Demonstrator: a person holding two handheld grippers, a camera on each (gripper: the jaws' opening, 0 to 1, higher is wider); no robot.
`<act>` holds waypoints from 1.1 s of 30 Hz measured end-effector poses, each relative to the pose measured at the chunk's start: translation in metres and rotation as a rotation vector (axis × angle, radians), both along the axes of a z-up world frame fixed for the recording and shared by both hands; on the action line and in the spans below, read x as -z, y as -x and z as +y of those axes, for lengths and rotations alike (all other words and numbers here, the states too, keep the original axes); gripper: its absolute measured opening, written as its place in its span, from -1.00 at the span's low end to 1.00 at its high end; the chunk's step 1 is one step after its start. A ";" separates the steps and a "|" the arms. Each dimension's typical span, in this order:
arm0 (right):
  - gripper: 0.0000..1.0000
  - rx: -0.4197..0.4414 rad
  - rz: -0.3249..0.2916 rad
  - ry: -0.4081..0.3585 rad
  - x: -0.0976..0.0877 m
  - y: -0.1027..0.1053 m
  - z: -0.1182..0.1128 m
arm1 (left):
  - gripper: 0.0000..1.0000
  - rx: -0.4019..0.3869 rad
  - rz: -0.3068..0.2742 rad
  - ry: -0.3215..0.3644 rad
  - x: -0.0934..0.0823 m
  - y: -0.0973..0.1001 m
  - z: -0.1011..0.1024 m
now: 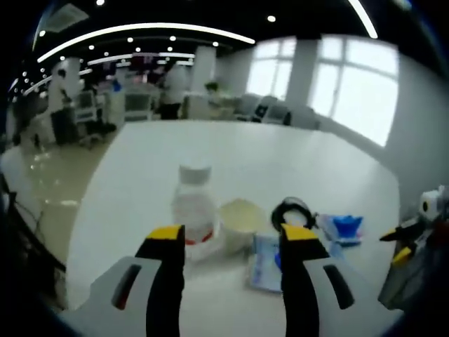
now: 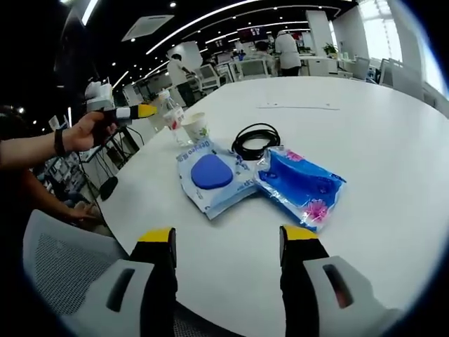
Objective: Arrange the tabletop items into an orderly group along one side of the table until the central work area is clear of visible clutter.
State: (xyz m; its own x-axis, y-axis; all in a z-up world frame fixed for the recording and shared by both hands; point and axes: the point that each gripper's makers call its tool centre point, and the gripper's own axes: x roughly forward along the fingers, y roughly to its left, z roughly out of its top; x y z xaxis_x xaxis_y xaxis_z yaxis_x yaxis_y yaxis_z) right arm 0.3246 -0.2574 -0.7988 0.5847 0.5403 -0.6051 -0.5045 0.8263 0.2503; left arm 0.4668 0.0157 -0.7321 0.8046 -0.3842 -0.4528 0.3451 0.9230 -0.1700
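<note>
On the white round table (image 2: 365, 126) a clear bottle (image 1: 194, 205) with a white cap stands beside a paper cup (image 1: 240, 223). Right of the cup lie a black cable coil (image 1: 293, 209) and two blue packets (image 1: 344, 226). My left gripper (image 1: 233, 236) is open just short of the bottle and cup, holding nothing. In the right gripper view the same bottle (image 2: 170, 112), cup (image 2: 196, 128), coil (image 2: 256, 140), a packet with a blue oval (image 2: 210, 175) and a pink-flowered packet (image 2: 302, 184) lie ahead. My right gripper (image 2: 226, 237) is open above bare table near the edge. A hand holds the left gripper (image 2: 144, 111) by the bottle.
A thin white strip (image 2: 298, 107) lies farther out on the table. A grey mesh chair (image 2: 63, 260) stands at the near table edge. The right gripper (image 1: 410, 246) enters the left gripper view from the right. Desks, chairs and people fill the room behind.
</note>
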 end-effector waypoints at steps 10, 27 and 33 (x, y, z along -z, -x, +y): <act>0.21 -0.023 -0.002 -0.012 -0.002 0.002 0.007 | 0.08 -0.017 0.014 0.020 0.001 0.030 -0.021; 0.19 -0.049 0.015 -0.011 0.000 0.006 0.014 | 0.13 -0.080 0.034 0.048 0.012 0.075 -0.038; 0.19 -0.070 0.014 -0.008 0.000 0.008 0.019 | 0.12 -0.089 0.041 0.037 0.016 0.087 -0.046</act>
State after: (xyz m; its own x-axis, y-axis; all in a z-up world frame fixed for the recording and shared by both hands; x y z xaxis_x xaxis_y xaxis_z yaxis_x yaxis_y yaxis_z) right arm 0.3170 -0.2389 -0.7989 0.5367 0.5849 -0.6082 -0.5577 0.7868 0.2645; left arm 0.3796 -0.0307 -0.7482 0.8175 -0.3290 -0.4727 0.2542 0.9426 -0.2165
